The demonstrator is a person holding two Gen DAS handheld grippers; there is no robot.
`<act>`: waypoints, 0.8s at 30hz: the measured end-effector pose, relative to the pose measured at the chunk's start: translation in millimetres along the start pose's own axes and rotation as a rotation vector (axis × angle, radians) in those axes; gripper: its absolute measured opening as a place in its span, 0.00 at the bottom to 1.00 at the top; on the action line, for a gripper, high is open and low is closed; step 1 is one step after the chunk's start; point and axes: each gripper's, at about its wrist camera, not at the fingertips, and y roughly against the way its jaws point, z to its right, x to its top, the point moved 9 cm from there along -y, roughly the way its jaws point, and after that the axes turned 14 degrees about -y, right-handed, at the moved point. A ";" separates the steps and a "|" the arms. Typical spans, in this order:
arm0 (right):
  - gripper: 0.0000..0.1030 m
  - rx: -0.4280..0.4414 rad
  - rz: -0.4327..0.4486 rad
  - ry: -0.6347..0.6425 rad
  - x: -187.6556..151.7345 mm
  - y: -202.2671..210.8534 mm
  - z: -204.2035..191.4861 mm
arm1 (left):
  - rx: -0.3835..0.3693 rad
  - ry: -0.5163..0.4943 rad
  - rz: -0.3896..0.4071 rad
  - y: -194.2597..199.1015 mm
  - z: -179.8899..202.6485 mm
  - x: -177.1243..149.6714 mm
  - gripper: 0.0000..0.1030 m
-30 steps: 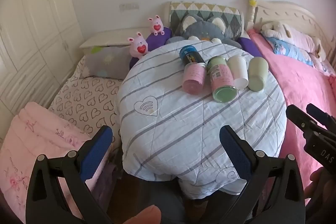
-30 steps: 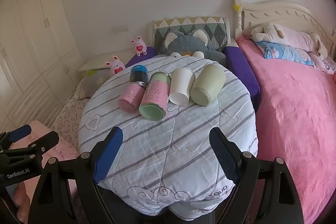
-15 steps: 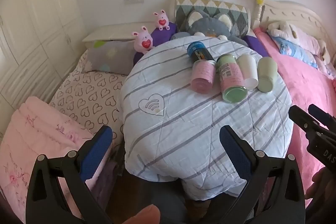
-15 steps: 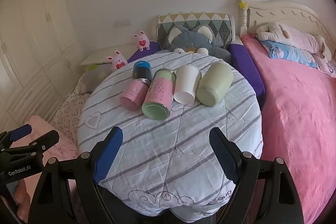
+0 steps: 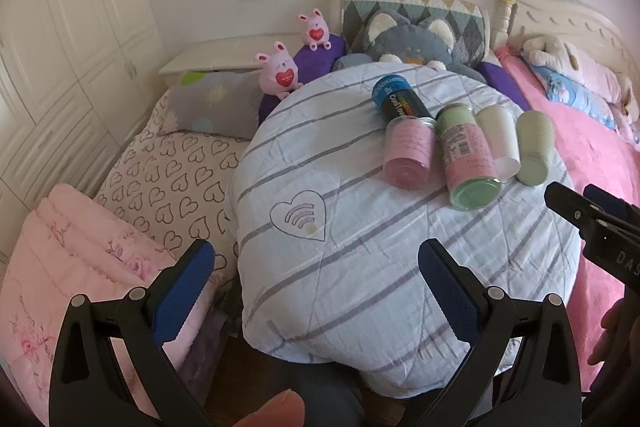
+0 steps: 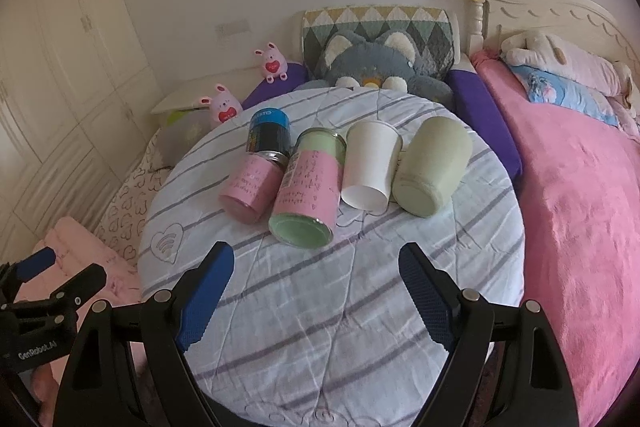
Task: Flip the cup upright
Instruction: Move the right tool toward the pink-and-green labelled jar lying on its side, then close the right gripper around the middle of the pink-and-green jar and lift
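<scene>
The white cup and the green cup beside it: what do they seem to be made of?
White cup: probably paper, matte, with thin walls and a rolled rim. Green cup: looks like ceramic or thick plastic, with a dull sage finish, rounded body and thick base; the pictures leave it open.

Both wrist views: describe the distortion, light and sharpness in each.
Left wrist view: strong fisheye, wardrobe doors bow and dark corners vignette; soft even daylight, no glare; the cups are sharp, the fingertip at the bottom edge is blurred. Right wrist view: same barrel bend along the headboard; faint shadows under the cups; the blue fingers are crisp.
</scene>
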 end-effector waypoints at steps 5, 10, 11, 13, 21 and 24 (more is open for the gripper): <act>0.83 -0.008 -0.052 0.022 5.7 -30.8 -11.9 | -0.003 0.002 -0.020 -19.3 -3.8 5.1 1.00; 0.83 -0.010 -0.086 0.041 16.9 -63.4 -24.5 | -0.013 0.003 -0.044 -38.1 -5.9 6.9 1.00; 0.83 -0.014 -0.091 0.042 18.9 -68.0 -24.6 | -0.015 0.003 -0.048 -41.4 -6.1 7.2 1.00; 0.83 -0.022 -0.101 0.038 24.8 -81.0 -26.6 | -0.016 0.005 -0.054 -48.0 -6.7 8.0 1.00; 0.83 -0.053 -0.138 0.047 30.9 -116.1 -34.2 | -0.032 0.024 -0.079 -73.5 -18.5 11.3 1.00; 0.83 -0.067 -0.154 0.047 29.5 -126.0 -32.3 | -0.045 0.027 -0.086 -81.7 -21.6 10.7 1.00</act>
